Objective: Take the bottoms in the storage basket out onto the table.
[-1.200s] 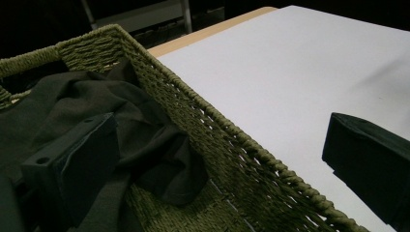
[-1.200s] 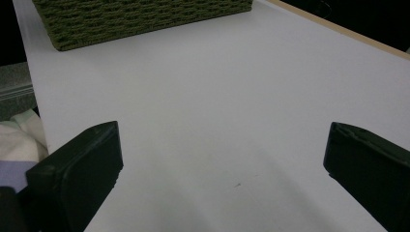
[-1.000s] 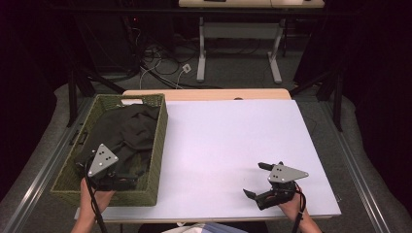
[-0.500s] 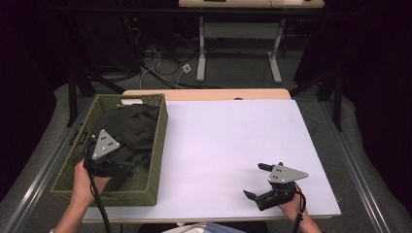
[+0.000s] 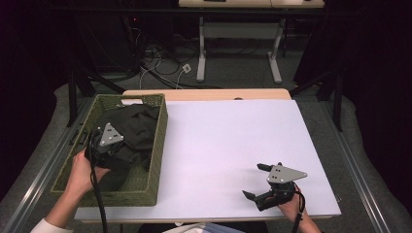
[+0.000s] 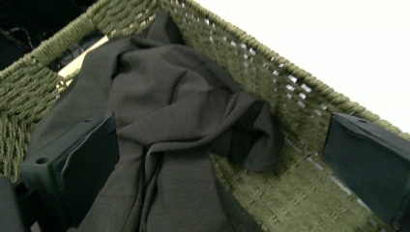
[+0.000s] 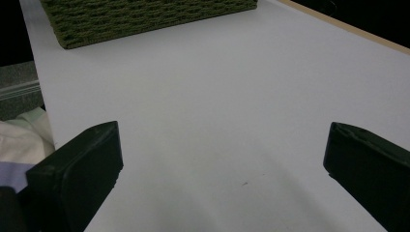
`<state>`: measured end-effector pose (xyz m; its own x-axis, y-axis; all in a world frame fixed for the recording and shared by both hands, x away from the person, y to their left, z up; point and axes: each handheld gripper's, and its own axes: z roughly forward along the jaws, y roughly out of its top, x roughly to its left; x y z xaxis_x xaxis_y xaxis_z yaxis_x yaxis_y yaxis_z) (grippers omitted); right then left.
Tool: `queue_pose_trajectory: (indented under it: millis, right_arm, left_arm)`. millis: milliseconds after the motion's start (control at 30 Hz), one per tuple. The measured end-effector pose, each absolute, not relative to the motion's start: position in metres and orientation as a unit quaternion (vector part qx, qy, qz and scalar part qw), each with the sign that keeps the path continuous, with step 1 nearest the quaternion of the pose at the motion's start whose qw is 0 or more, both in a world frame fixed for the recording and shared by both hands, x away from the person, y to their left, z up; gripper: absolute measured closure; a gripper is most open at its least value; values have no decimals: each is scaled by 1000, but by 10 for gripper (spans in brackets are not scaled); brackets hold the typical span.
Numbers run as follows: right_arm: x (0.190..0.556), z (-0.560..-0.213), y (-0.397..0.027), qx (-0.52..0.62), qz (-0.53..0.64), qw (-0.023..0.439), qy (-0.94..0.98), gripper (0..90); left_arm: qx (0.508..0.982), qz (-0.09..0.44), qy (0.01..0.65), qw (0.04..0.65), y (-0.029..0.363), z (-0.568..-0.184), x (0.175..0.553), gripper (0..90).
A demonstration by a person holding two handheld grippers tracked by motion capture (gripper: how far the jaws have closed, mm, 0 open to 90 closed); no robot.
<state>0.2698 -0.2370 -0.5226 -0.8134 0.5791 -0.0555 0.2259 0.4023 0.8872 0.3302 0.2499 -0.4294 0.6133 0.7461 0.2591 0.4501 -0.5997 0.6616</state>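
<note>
Dark cloth (image 6: 174, 140) lies crumpled in the green woven basket (image 5: 158, 145) at the tabletop's (image 5: 228, 145) left side; the left gripper (image 6: 220, 159) hovers just above it inside the basket, jaws wide apart and empty. Right gripper (image 5: 256, 182) rests near the front right edge, jaws spread, holding nothing

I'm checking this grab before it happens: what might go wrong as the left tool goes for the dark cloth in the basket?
The open left tool hovers over the crumpled dark cloth; it may pinch only one loose fold. The cloth lies against the green woven basket wall, so a jaw might snag the weave and drag the basket.
</note>
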Motion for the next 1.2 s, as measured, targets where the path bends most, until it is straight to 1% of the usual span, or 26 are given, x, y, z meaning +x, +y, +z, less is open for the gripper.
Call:
queue_pose_trajectory:
  millis: [367,567,933,1200]
  right_arm:
    - [271,-524,-236,245,486,174,821,0]
    - [272,-525,-236,248,486,171,821,0]
    - [273,-526,-235,247,485,170,822,0]
    - [274,-526,-235,247,485,170,821,0]
  left_arm:
    - [879,246,343,224,244,-443,355,0]
    - [884,227,358,196,244,-453,366,0]
    - [904,219,347,122,238,-470,382,0]
    - [907,221,352,74,247,-485,397,0]
